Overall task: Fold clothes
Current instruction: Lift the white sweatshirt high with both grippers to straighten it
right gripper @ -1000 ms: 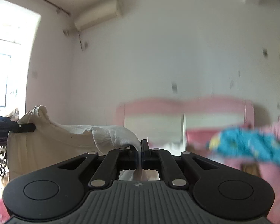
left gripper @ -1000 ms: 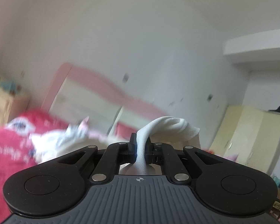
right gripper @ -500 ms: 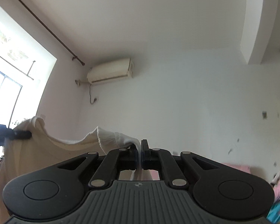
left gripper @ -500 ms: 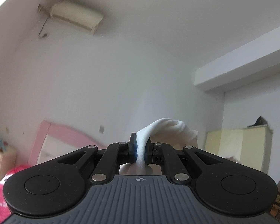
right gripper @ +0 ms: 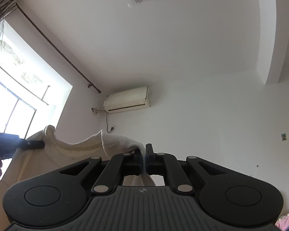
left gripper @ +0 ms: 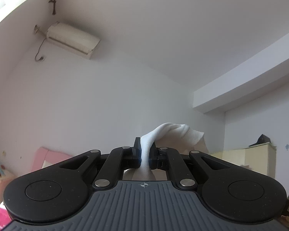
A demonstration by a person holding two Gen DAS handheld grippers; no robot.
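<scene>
A white knitted garment is pinched in my left gripper, which is shut on a bunched fold of it. In the right wrist view the same garment stretches from the left gripper's fingertips at the far left across to my right gripper, also shut on its edge. The cloth sags between the two grips and hangs down below them, held high in the air. Both cameras tilt up toward the ceiling.
An air conditioner hangs on the white wall, also seen as the unit in the left wrist view. A bright window with a curtain rod is on the left. A pink headboard and a pale yellow wardrobe sit low.
Both grippers have risen and tilted upward with the garment; the bed and pink bedding dropped out of view, and wall, ceiling and air conditioner now fill the frames.
</scene>
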